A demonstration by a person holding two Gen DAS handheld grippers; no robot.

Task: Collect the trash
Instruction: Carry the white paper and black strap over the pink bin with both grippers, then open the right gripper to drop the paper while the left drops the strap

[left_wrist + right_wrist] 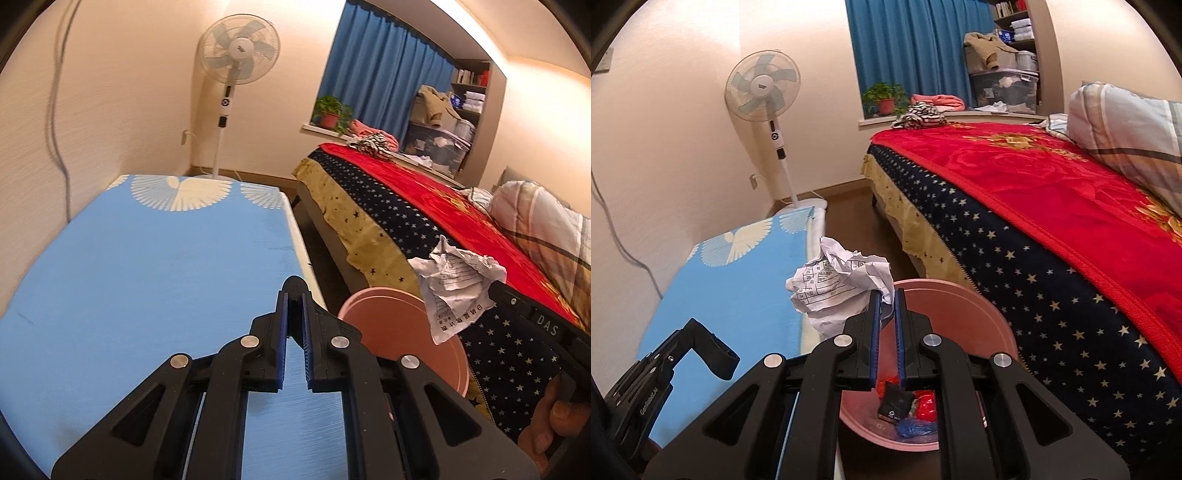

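Observation:
My right gripper (887, 293) is shut on a crumpled white printed paper (834, 288) and holds it above the far left rim of a pink bin (964, 325). Inside the bin lie a black scrap (892, 404), red wrappers and blue plastic. In the left wrist view the same paper (458, 280) hangs from the right gripper (495, 291) over the pink bin (373, 317), with a hand behind it. My left gripper (294, 295) hovers over a blue-covered surface (129, 277), jaws nearly together on a small black textured object (295, 285) that I cannot identify.
A bed with a red and star-patterned blanket (1034, 192) runs along the right of the bin, with a striped pillow (1126, 122) on it. A standing fan (762, 85) is by the far wall. A narrow strip of floor separates the blue surface (738, 295) and the bed.

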